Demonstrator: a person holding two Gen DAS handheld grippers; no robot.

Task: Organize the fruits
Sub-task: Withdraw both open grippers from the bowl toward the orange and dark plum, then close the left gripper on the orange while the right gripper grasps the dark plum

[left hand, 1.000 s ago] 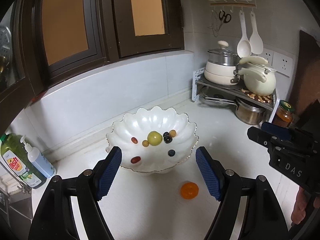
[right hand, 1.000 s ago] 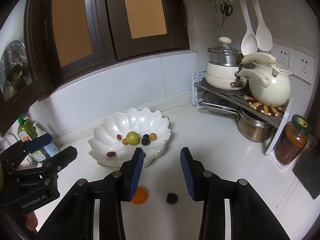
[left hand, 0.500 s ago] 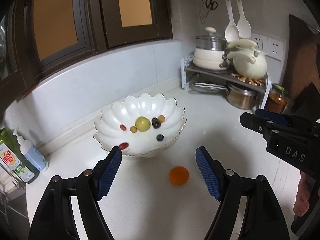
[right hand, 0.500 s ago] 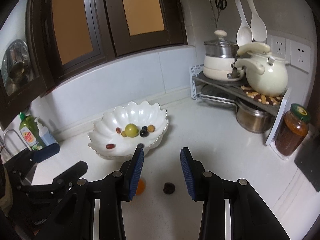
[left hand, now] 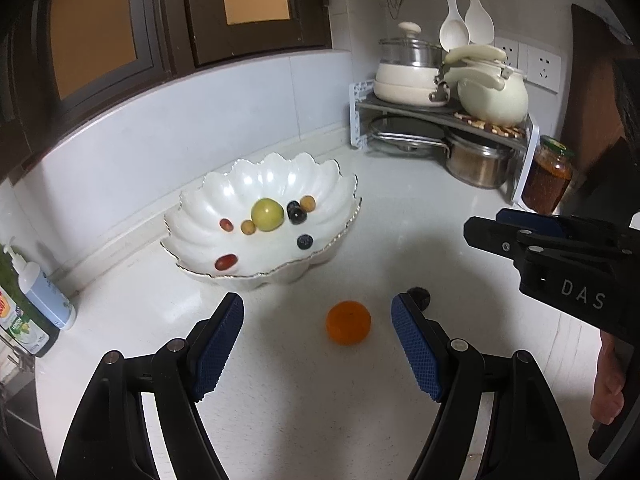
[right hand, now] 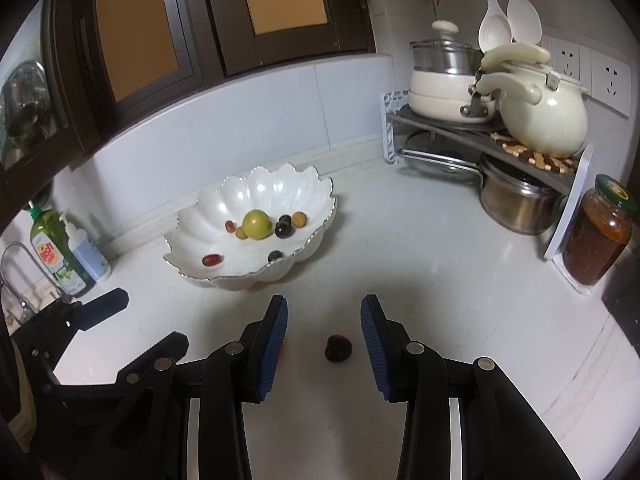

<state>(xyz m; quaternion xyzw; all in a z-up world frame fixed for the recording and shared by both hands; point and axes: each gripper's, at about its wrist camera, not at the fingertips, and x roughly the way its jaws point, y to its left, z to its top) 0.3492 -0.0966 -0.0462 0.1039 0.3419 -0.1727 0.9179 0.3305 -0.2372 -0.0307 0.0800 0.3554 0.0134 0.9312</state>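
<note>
A white scalloped bowl [left hand: 200,200] [right hand: 260,188] stands on the white counter and holds a green-yellow fruit [left hand: 267,214], dark grapes and small red and brown fruits. An orange [left hand: 347,322] lies loose in front of the bowl. My left gripper [left hand: 318,312] hangs open over it, and neither pad touches it. A small dark fruit [right hand: 338,347] [left hand: 420,295] lies to the orange's right. My right gripper [right hand: 324,308] [left hand: 490,226] is open above it, with a gap on both sides. In the right wrist view the left gripper [right hand: 146,320] shows at the lower left, and the orange is hidden behind a finger.
A corner rack [right hand: 480,128] with cream pots, a kettle and a steel pot [right hand: 516,204] stands at the back right, with a jar [right hand: 596,236] beside it. Soap bottles [right hand: 68,252] and a faucet [right hand: 16,264] are at the left. A hand [left hand: 608,380] shows at the right edge.
Both grippers have come down toward the counter, so the orange and the dark fruit sit nearer their fingers. Neither gripper's jaws have moved.
</note>
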